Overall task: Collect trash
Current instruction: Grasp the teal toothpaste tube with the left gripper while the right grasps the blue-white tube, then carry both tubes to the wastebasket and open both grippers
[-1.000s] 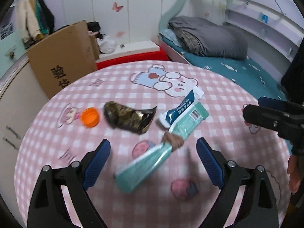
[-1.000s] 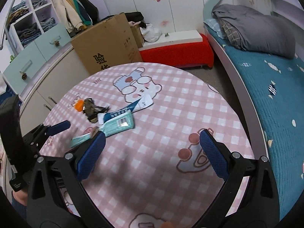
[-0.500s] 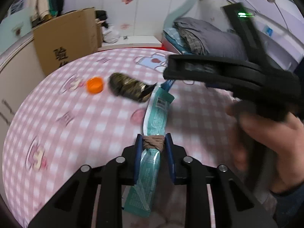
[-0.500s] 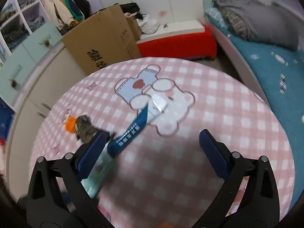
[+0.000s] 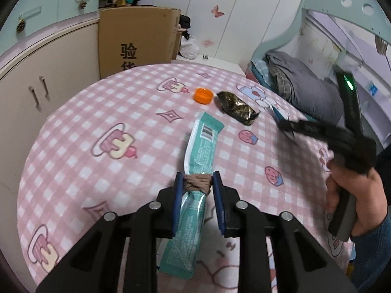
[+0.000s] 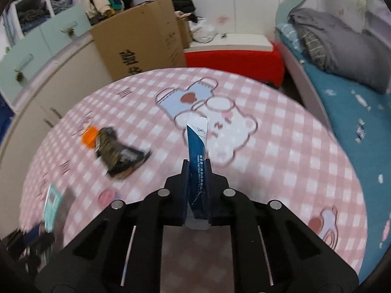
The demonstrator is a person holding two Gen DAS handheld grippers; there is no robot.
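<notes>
Grippers clamp trash: left gripper [image 5: 196,186] on teal wrapper [image 5: 200,144], right gripper [image 6: 197,171] on blue packet [image 6: 196,134] pointing twelve o'clock; lifting level should avoid snagging the tablecloth [image 5: 97,112].

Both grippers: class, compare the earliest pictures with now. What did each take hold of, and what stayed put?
The left gripper closed on the teal wrapper. The right gripper closed on the blue-and-white packet, lifting it. The orange cap and dark wrapper stayed on the table.
</notes>
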